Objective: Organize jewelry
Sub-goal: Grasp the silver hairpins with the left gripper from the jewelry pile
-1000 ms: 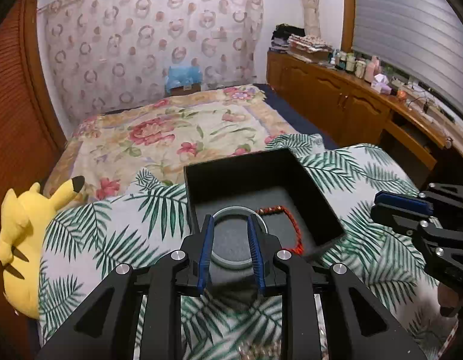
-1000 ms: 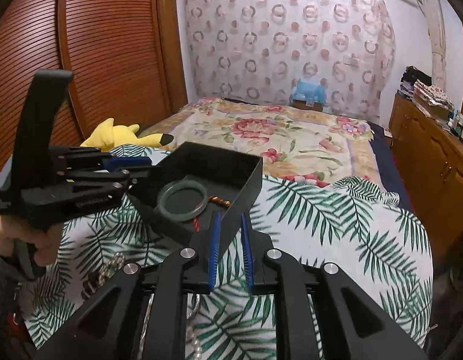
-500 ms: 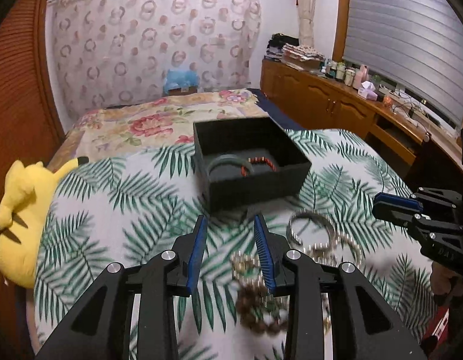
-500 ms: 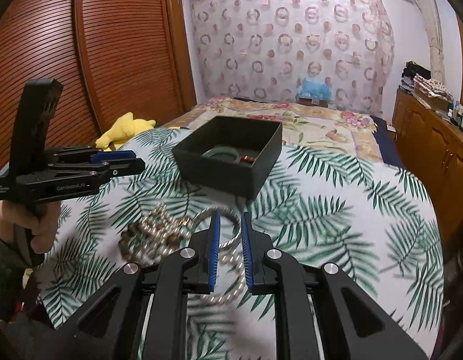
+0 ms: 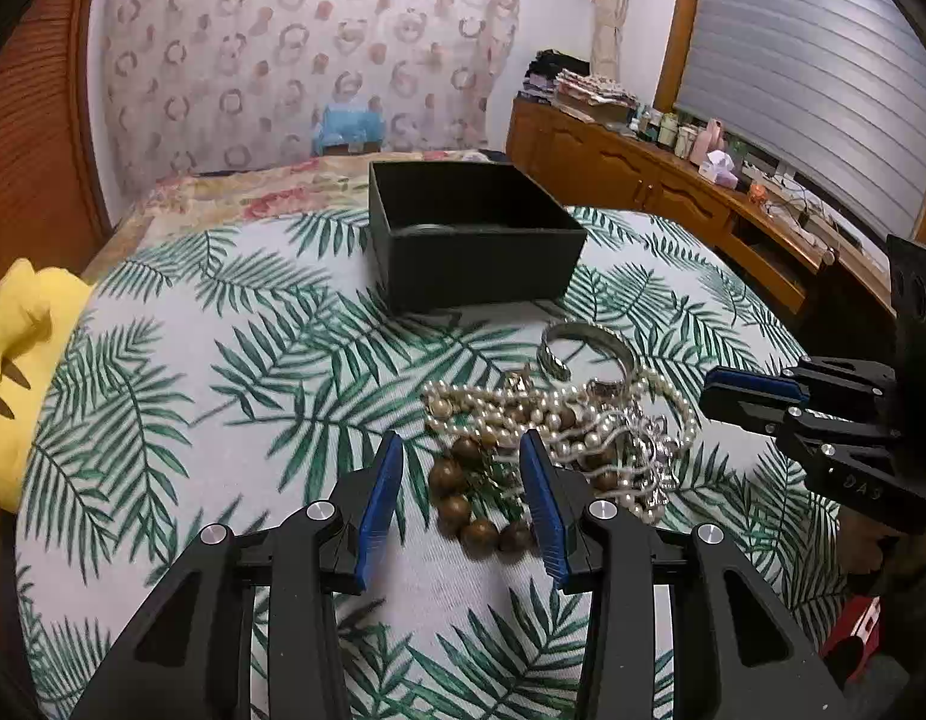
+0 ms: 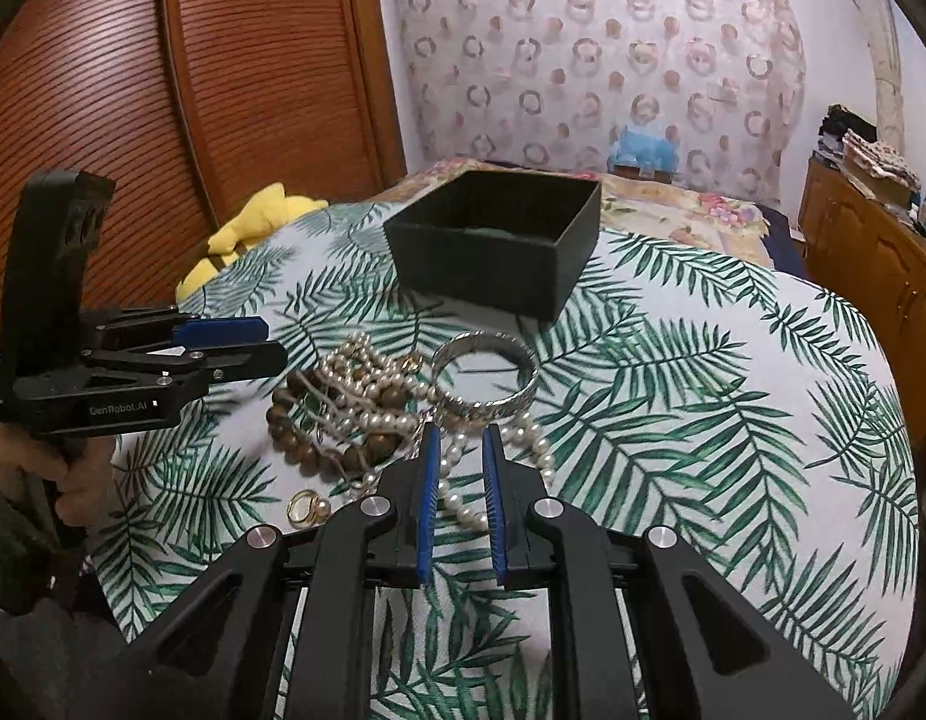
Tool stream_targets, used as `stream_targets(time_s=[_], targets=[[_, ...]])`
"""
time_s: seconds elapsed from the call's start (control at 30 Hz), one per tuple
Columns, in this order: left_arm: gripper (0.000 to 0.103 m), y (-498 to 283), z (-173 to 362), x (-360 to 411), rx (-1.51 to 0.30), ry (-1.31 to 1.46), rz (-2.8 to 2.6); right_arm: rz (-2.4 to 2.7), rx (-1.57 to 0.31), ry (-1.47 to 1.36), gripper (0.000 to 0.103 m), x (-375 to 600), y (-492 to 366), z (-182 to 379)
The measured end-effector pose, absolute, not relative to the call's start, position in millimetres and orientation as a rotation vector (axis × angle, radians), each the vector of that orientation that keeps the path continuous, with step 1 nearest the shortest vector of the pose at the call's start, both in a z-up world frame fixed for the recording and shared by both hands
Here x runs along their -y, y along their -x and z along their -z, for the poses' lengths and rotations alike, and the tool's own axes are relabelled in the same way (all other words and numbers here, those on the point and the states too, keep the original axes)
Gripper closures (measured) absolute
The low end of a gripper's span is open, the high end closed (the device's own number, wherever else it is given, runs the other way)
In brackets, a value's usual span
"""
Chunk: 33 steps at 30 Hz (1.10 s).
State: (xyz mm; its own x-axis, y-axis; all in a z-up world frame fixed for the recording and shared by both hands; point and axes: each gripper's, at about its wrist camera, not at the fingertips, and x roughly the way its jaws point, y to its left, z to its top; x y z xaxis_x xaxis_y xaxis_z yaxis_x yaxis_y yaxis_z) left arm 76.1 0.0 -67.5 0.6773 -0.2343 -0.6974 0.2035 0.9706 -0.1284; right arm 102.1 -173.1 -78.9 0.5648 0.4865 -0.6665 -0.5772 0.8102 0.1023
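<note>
A tangled heap of jewelry lies on the palm-leaf cloth [image 5: 235, 372] in front of the black box [image 5: 475, 240]: a pearl necklace [image 6: 367, 372], a wooden bead bracelet [image 5: 463, 492], a silver bangle [image 6: 487, 372] and a gold ring [image 6: 304, 507] just beside the heap. The left gripper [image 5: 463, 480] hangs over the wooden beads, its jaws opening, pads clear of them. The right gripper [image 6: 460, 480] shows a narrow gap with pearls seen through it, gripping nothing. "GenRobot.AI" reads on the left gripper's side. The box's contents are mostly hidden behind its wall; the yellow plush toy [image 6: 253, 228] is partly cut off.
</note>
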Motion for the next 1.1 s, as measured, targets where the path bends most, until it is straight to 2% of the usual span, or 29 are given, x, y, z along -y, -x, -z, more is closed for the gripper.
stream_targets(time_s=[0.7,0.8,1.1], targets=[[0.065,-80,82,15,-0.826,0.068,0.318,-0.619,-0.758,0.111,0.087,184,-102,82],[0.078,-81,85,16,-0.841,0.087,0.339,-0.617,-0.759,0.109,0.087,184,-102,83],[0.094,-67,65,18,-0.767,0.119,0.382,-0.61,-0.757,0.105,0.087,188,-101,81]])
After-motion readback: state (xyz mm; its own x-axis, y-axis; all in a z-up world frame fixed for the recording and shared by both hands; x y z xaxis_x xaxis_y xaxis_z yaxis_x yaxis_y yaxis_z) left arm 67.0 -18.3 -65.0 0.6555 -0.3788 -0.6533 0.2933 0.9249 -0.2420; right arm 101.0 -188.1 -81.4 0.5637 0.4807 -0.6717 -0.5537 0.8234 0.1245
